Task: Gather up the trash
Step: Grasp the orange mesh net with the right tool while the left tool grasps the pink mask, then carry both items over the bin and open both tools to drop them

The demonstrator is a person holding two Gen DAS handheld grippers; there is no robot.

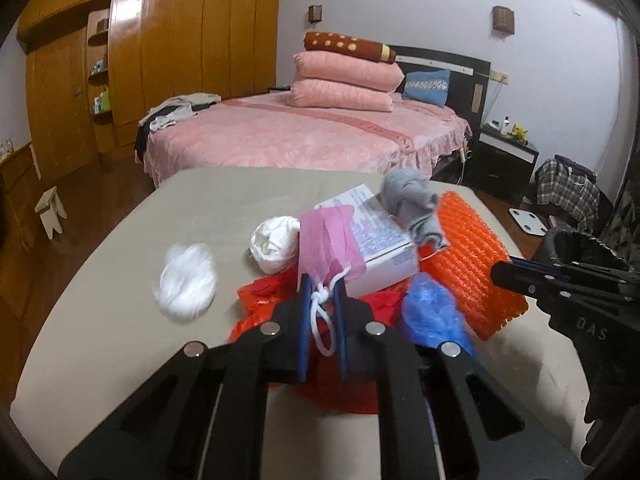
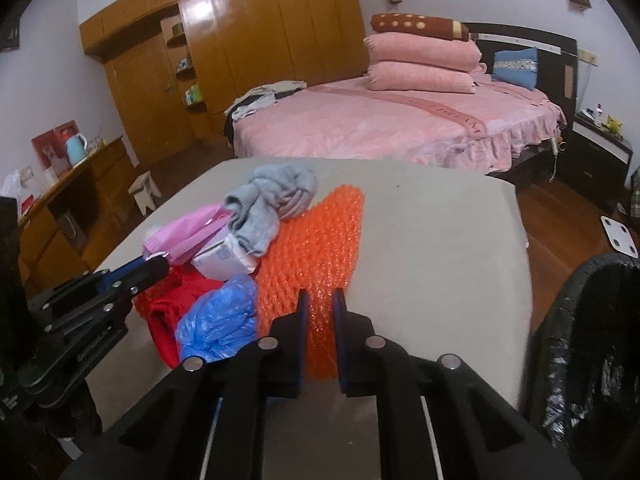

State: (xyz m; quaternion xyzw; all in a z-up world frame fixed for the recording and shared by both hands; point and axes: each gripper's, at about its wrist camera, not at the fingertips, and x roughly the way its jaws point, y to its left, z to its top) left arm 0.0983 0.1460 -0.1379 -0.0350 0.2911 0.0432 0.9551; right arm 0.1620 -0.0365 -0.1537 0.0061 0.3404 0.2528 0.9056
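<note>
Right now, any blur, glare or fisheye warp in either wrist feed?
Left wrist: strong barrel warp with dark corners; the white fluffy cotton wad is soft-edged, the blue crumpled plastic bag smeared. Right wrist: same warp, glare streak on the glossy wooden wardrobe; the orange bubble-wrap sheet stays fairly sharp.

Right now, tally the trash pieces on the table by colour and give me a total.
White: 3 – fluffy wad, crumpled ball, small box
Pink: 1 – face mask
Grey: 1 – sock
Orange: 1 – bubble wrap
Red: 1 – plastic bag
Blue: 1 – plastic bag
Total: 8
</note>
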